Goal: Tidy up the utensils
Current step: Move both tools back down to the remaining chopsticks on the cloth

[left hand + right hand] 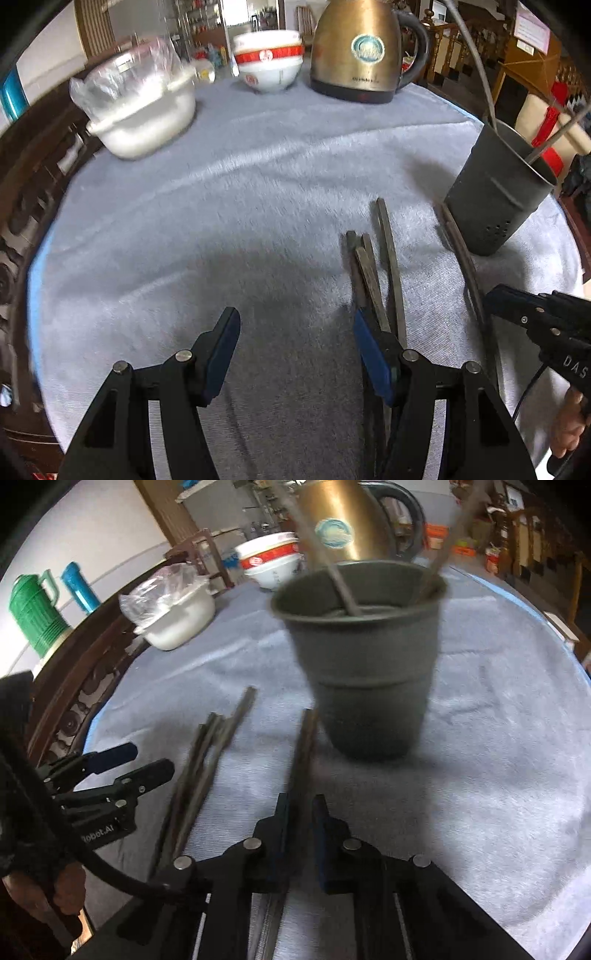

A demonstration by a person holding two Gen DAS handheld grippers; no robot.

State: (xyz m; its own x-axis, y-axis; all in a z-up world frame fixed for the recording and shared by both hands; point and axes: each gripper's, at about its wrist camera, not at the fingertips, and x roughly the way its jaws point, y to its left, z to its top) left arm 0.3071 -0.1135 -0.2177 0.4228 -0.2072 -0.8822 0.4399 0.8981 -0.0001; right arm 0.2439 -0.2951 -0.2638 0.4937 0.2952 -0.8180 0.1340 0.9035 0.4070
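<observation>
Several dark chopsticks (pixel 373 269) lie on the grey-blue towel (pixel 229 192), also seen in the right wrist view (pixel 207 760). A grey utensil cup (pixel 362 657) stands upright with chopsticks in it; in the left wrist view the cup (pixel 495 192) is at the right. My left gripper (pixel 295 332) is open and empty, its right finger beside the loose chopsticks. My right gripper (pixel 301 808) is shut on a chopstick (pixel 304 746) that points toward the cup's base. The right gripper also shows in the left wrist view (pixel 539 321).
A brass kettle (pixel 362 48), a red-and-white bowl (pixel 269 62) and a white tub with plastic wrap (pixel 144 110) stand at the far edge. A green jug (pixel 33 613) and a blue flask (pixel 79 587) stand beyond the table's dark wooden rim (pixel 74 686).
</observation>
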